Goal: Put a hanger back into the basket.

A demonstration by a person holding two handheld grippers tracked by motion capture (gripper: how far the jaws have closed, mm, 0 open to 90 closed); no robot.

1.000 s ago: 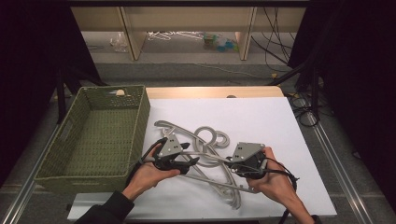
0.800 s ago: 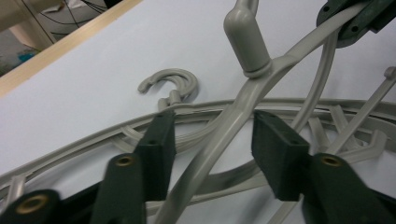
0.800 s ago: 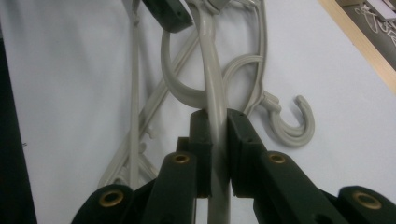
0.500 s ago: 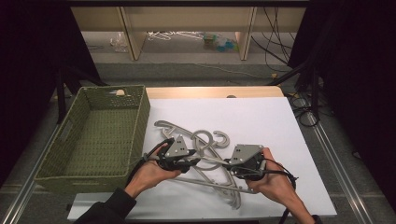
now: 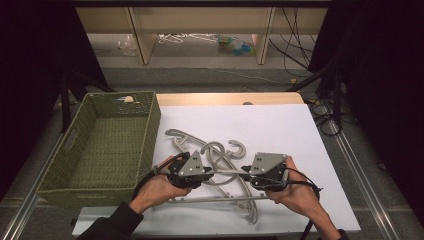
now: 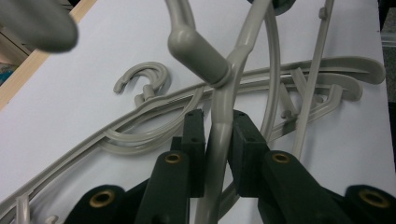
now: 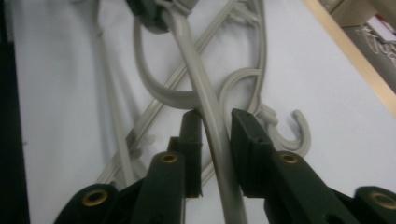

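Beside the green basket (image 5: 100,145), on the white surface (image 5: 310,130), you lift one grey hanger (image 5: 227,172) from the tangled pile (image 5: 200,142): left gripper (image 5: 212,172) has just pinched its arm, right gripper (image 5: 244,170) has been loosening, pads apart. Next, likely carry it left-handed to the basket.

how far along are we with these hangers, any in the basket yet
Early on. The green basket holds no hanger as far as the high view shows. In hand: the left gripper has just closed on the arm of one grey hanger, while the right gripper has just been opening, with the same hanger between its jaws but no longer pinched. Left: the tangled pile of hangers on the white table.
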